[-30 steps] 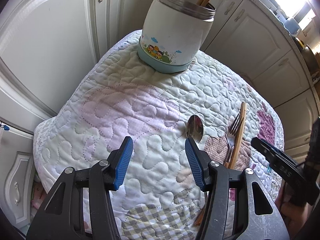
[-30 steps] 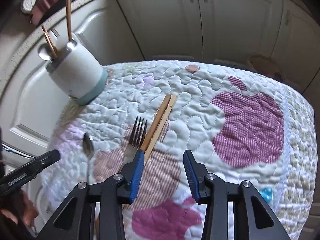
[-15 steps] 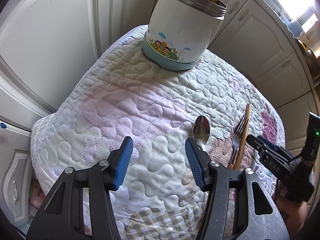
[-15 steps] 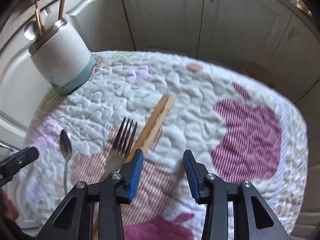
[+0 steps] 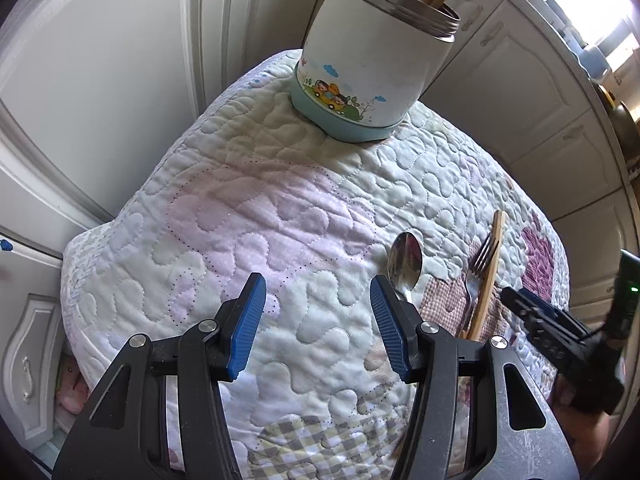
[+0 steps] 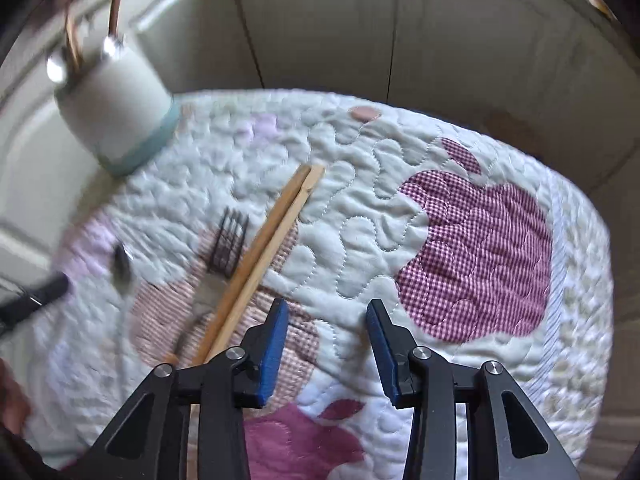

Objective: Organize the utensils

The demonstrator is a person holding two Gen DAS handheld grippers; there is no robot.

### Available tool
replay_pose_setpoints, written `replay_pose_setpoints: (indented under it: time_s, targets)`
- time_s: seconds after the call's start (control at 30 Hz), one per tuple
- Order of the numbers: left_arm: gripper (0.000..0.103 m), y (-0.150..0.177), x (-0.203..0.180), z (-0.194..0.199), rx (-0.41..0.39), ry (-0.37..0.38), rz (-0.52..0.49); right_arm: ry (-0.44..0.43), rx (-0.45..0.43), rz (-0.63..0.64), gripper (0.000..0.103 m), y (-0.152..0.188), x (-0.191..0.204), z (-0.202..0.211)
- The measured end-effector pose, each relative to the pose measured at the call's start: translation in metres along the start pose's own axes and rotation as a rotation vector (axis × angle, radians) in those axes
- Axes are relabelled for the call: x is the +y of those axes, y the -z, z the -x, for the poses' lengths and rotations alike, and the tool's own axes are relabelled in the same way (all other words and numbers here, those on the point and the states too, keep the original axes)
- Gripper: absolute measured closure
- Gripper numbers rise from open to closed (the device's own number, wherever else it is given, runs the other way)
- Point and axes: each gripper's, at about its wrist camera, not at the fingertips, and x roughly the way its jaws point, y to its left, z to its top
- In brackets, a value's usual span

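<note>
Left gripper (image 5: 316,312) hangs over the quilt (image 5: 248,216) with its jaws parted and nothing between them; only bare pink-and-white quilting shows in the gap; likely parked out of the way while the other hand works.

Right gripper (image 6: 326,334) is likewise released and empty, pointing steeply down at the quilt; its left pad sits just right of the chopsticks' near end, so the jaws do not yet straddle them; judged to be lining up for a pick, needing a small shift to the left first.

Just past the left gripper's right finger lies the spoon (image 5: 405,262), bowl up, handle running under that finger from this view; whether they touch, cannot tell.

Beyond it, the fork (image 5: 478,264) and chopsticks (image 5: 490,268) lie side by side, touching or nearly so, on the checked patch; the pair of chopsticks rests together, tips aimed away toward the far edge; all three utensils are still loose on the quilt, none sorted.

Farthest, the holder (image 5: 372,60) stands upright at the quilt's back edge, by the cabinets (image 5: 516,80); wooden sticks and a metal handle already rise from it, so it reads as the destination; open mouth up, well apart from the loose pieces; a carry across the quilt is needed.
</note>
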Motion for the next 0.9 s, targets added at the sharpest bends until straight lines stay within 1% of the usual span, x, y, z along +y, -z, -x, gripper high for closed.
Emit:
replay_pose_setpoints:
  time_s: [0.07,0.13,0.17,0.2,0.27,0.3,0.33,0.37,0.4,0.43,0.47,0.53,0.57,0.6,0.63,0.67,0.73,0.77,0.83,0.87,0.9]
  targets:
    - [0.049,0.001,-0.002,-0.002,0.007,0.001,0.001,-0.035,0.014,0.01,0.063,0.0,0.008,0.0]
    - [0.049,0.002,-0.006,-0.003,0.013,0.007,-0.011,-0.039,0.029,0.055,0.063,-0.001,0.02,-0.005]
    - [0.049,0.003,-0.008,-0.002,0.012,0.008,-0.019,-0.011,0.049,0.092,0.063,0.001,0.028,-0.011]
    - [0.049,0.004,-0.01,-0.002,0.009,0.007,-0.026,0.01,0.023,0.112,0.063,0.005,0.038,-0.008]
    - [0.049,0.004,-0.012,-0.002,0.008,0.006,-0.03,0.022,0.019,0.141,0.065,0.005,0.044,-0.006]
    - [0.049,0.004,-0.012,-0.002,0.009,0.008,-0.029,0.008,0.024,0.148,0.076,0.005,0.044,-0.004]
    - [0.049,0.004,-0.011,-0.002,0.01,0.008,-0.026,0.016,0.032,0.15,0.097,0.005,0.042,-0.002]
    - [0.049,0.003,-0.01,-0.002,0.01,0.007,-0.022,0.047,0.049,0.155,0.1,0.008,0.039,-0.004]
    - [0.049,0.003,-0.009,-0.002,0.009,0.006,-0.015,0.044,0.055,0.153,0.101,0.012,0.032,-0.003]
    - [0.049,0.003,-0.008,-0.003,0.01,0.006,-0.01,0.02,0.052,0.132,0.102,0.014,0.023,0.001]
    - [0.049,0.003,-0.006,-0.003,0.013,0.008,-0.005,0.024,0.059,0.104,0.102,0.016,0.011,0.005]
    - [0.049,0.003,-0.003,-0.004,0.017,0.008,0.003,0.079,0.054,0.079,0.102,0.015,-0.007,0.016]
    - [0.049,0.004,-0.003,-0.006,0.02,0.006,0.005,0.068,0.041,0.059,0.102,0.014,-0.015,0.023]
    - [0.049,0.004,-0.002,-0.007,0.022,0.008,0.007,0.027,0.033,0.042,0.102,0.013,-0.018,0.028]
    - [0.049,0.005,-0.003,-0.007,0.022,0.01,0.009,-0.048,0.021,0.02,0.102,0.011,-0.018,0.034]
    - [0.049,0.005,-0.003,-0.008,0.023,0.012,0.011,-0.111,0.014,0.009,0.101,0.011,-0.012,0.038]
    - [0.049,0.006,-0.006,-0.008,0.027,0.017,0.01,-0.171,0.011,0.053,0.099,0.013,0.009,0.042]
    - [0.049,0.006,-0.007,-0.009,0.028,0.02,0.006,-0.185,0.016,0.083,0.099,0.015,0.023,0.041]
    - [0.049,0.007,-0.011,-0.007,0.027,0.019,-0.008,-0.217,0.033,0.101,0.099,0.025,0.044,0.035]
    - [0.049,0.007,-0.012,-0.006,0.026,0.018,-0.014,-0.221,0.048,0.11,0.099,0.029,0.053,0.03]
    - [0.049,0.007,-0.012,-0.005,0.023,0.016,-0.02,-0.194,0.067,0.125,0.098,0.035,0.057,0.018]
